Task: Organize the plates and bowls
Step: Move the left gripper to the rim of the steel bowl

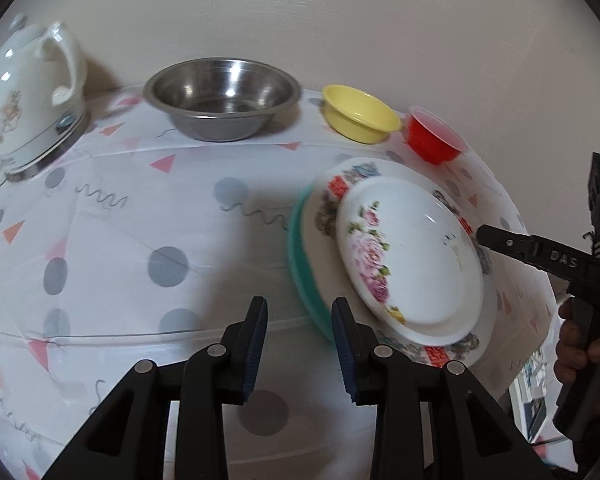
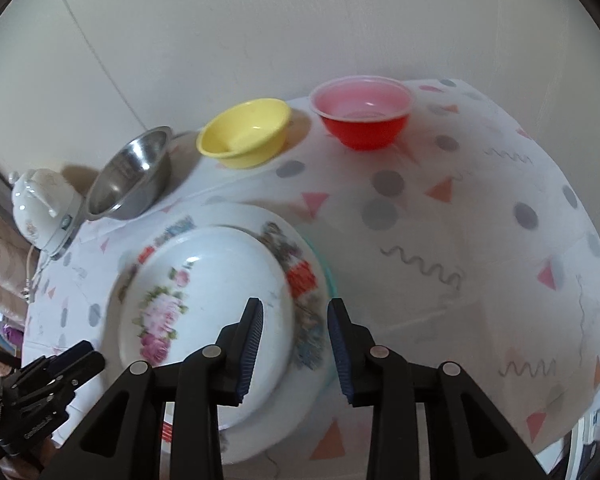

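Three plates [image 1: 416, 256] sit stacked, three bowls [image 1: 222, 96] remain apart, and both claws [image 1: 300, 344] [image 2: 294, 348] hang released, grasping nothing.

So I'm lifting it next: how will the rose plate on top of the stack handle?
The rose plate looks glossy, so probably slippery between pads. It seems rigid and likely breakable if ceramic. Resting on the larger patterned plate, it may slide if pushed.
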Demonstrator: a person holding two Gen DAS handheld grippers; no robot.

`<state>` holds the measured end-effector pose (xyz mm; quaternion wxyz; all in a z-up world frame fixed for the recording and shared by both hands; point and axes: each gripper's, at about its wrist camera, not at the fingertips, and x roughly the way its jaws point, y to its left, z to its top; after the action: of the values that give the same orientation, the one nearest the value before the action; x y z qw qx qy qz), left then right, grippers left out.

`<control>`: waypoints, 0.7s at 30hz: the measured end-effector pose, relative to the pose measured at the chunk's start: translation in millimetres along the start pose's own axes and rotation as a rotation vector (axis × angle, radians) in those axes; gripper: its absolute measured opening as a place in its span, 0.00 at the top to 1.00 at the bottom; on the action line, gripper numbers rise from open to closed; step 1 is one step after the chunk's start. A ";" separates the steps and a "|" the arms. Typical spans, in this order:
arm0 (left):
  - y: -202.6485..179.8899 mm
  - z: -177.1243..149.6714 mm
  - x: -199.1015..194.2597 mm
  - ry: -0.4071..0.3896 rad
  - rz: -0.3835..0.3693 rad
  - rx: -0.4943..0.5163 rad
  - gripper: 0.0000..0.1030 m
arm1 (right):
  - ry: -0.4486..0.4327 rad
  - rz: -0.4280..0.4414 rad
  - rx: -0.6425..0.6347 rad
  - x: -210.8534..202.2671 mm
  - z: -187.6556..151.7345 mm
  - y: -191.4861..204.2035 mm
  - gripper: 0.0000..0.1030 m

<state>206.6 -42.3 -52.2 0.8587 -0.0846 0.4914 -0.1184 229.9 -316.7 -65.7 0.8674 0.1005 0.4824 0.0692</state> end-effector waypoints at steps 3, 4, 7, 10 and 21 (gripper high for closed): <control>12.4 4.1 0.1 0.005 0.017 -0.053 0.67 | -0.009 0.044 -0.041 0.3 9.7 12.5 0.67; 16.4 5.6 0.0 0.006 0.024 -0.071 0.67 | -0.007 0.070 -0.056 1.3 12.7 17.4 0.67; 26.5 10.4 -0.1 0.005 0.049 -0.115 0.66 | 0.006 0.133 -0.107 7.4 20.3 34.4 0.67; 37.7 17.3 0.9 0.005 0.077 -0.159 0.62 | 0.025 0.179 -0.145 16.2 27.3 49.8 0.67; 61.8 46.9 -2.8 -0.045 0.122 -0.230 0.61 | 0.077 0.274 -0.196 47.3 58.4 89.8 0.67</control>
<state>253.2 19.1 -42.4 0.8596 -0.1550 0.4868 -0.0069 302.3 -225.6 -53.0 0.8364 0.0777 0.4879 0.2374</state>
